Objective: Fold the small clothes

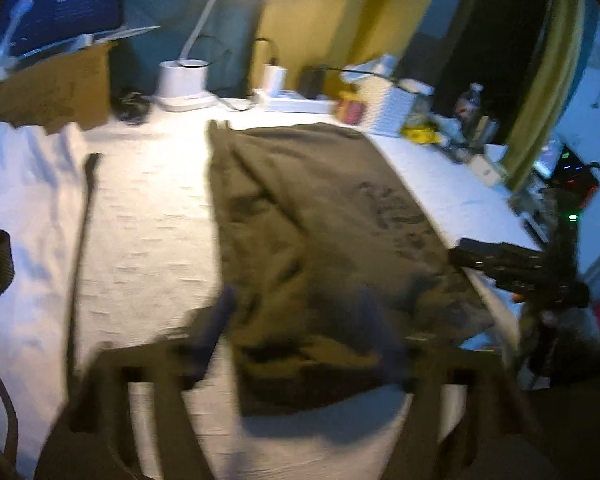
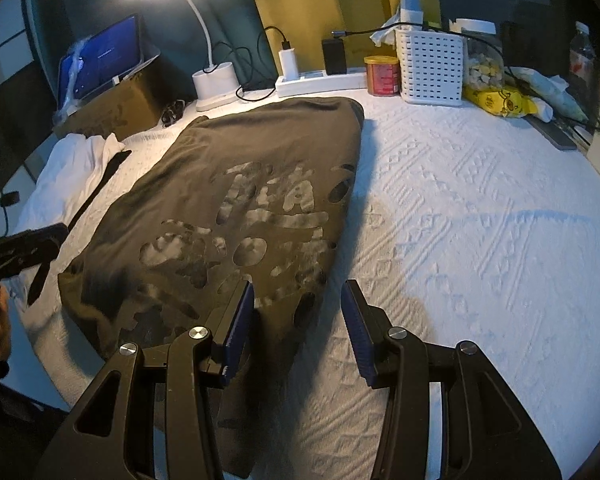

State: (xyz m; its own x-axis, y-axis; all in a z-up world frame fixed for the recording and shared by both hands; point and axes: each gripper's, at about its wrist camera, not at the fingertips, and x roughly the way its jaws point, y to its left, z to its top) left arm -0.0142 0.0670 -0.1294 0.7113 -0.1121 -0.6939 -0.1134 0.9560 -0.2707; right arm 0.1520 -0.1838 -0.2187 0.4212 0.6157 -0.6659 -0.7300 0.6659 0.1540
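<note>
A dark olive T-shirt point(image 2: 240, 184) with a pale printed design lies folded lengthwise on the white textured table cover point(image 2: 460, 220). My right gripper point(image 2: 298, 320) hovers open over the shirt's near right edge, its blue pads point(image 2: 242, 316) apart and pressing on nothing. In the blurred left wrist view the same shirt point(image 1: 320, 220) runs away from me, and my left gripper point(image 1: 300, 332) stands open above its near end with the cloth beneath, not pinched. Each gripper shows in the other's view: the left gripper point(image 2: 24, 248) at the shirt's left side, the right gripper point(image 1: 500, 260) at its right.
A white cloth point(image 2: 80, 160) and a black strap point(image 2: 100, 188) lie left of the shirt. Along the back stand a cardboard box point(image 2: 112, 108) with a tablet, a lamp base point(image 2: 216, 84), a power strip point(image 2: 320, 80), a red can point(image 2: 382, 74) and a white basket point(image 2: 430, 66).
</note>
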